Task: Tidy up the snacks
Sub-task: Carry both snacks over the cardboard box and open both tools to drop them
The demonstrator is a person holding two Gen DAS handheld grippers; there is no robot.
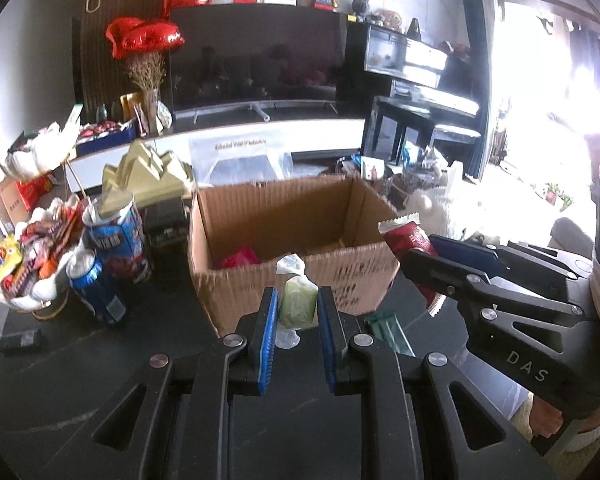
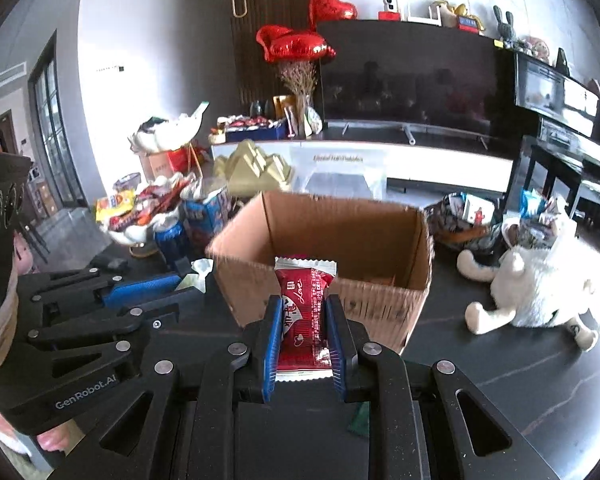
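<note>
While our left gripper (image 1: 298, 312) clamps its blue pads on a green wrapped snack (image 1: 297, 300) at the lower centre of the left wrist frame, our right gripper (image 2: 303, 328) pinches a red snack packet (image 2: 305, 312) at the lower centre of the right wrist frame. Both snacks stand in front of the near wall of the open cardboard box (image 1: 260, 288), which fills the middle of each frame on the dark table (image 2: 500, 360). We see the red packet again at the right of the left wrist frame, held beside the box's right corner. Inside the box a red wrapper (image 1: 238, 258) lies at the lower left of its opening. A dark green packet (image 1: 388, 330) lies flat on the table just right of our left gripper. At the left of that frame stand a blue can (image 1: 94, 284) and a heaped snack dish (image 1: 32, 256); a white plush toy (image 2: 536, 284) lies at the right of the right wrist frame.
</note>
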